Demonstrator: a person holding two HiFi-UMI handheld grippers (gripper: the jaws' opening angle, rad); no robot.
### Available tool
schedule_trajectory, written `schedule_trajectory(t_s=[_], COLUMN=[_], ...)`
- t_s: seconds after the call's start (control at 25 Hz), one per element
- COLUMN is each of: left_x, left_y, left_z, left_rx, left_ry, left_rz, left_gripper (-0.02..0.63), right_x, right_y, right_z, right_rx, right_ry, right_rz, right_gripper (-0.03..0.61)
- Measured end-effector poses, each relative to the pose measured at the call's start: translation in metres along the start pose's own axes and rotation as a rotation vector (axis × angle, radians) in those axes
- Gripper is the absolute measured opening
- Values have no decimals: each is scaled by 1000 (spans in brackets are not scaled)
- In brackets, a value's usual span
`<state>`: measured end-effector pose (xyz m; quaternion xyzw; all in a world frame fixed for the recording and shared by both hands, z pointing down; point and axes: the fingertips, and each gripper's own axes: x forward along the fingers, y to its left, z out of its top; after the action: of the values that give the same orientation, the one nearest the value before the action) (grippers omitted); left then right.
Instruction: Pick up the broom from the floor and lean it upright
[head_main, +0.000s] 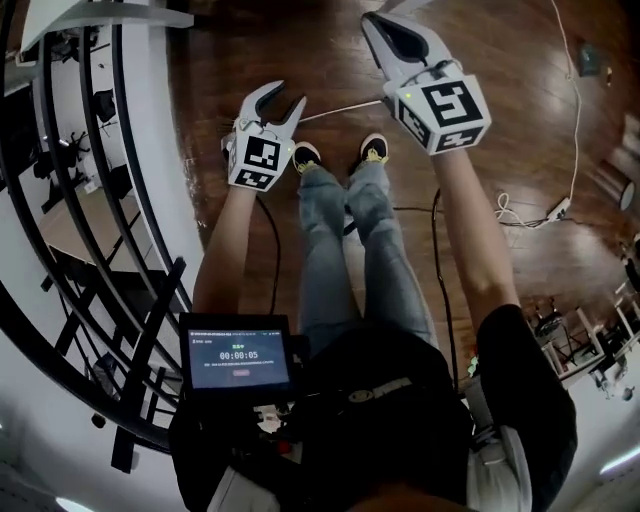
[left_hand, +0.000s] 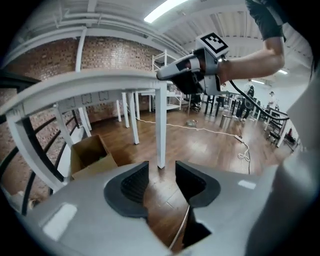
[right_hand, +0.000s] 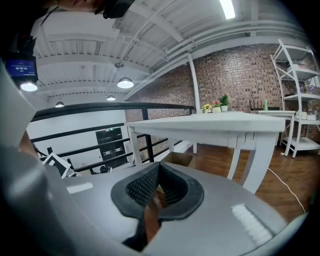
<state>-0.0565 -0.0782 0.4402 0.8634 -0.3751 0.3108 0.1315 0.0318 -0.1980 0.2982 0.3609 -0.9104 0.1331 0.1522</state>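
Left claw (head_main: 290, 95) was spread, right claw (head_main: 375, 22) pressed together. Thin broom handle (head_main: 340, 109) on the floor (head_main: 510, 130) could've rolled away if nudged sideways.

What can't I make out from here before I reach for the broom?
- The broom: not clearly shown in any view. In the head view, the thin pale line on the floor is too thin to tell a handle from a cable.
- Ground under the person: hidden by the legs, head view.
- Ground just below the right gripper: blocked by its own body, right gripper view.
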Motion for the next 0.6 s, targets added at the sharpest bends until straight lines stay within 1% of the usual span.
schedule_trajectory(t_s=[0.08,0.12,0.24,0.32,0.44,0.6], left_x=[31,47,90,115,149,193], left_y=[-10,-16,-34,-49,-78,-101], left_z=[-42,-65,-137,-181,-241,-299], left_rx=[36,53,117,144,132,133], left_ry=[94,143,278,345,430,484], left_rz=[-70,-106,-198,-248,-316,-364], left_gripper=[273,303,347,354,362,364], right_x=[14,20,42,55,72,91], right_y=[-5,-7,-8,-5,-1,6], right_z=[-34,-51,-103,-141,-210,-299], right_rx=[-3,-5,-12,-6,12,-5], right_ry=[20,29,65,102,190,293], right_rz=[10,16,29,50,108,174], right_gripper=[2,2,3,3,3,3])
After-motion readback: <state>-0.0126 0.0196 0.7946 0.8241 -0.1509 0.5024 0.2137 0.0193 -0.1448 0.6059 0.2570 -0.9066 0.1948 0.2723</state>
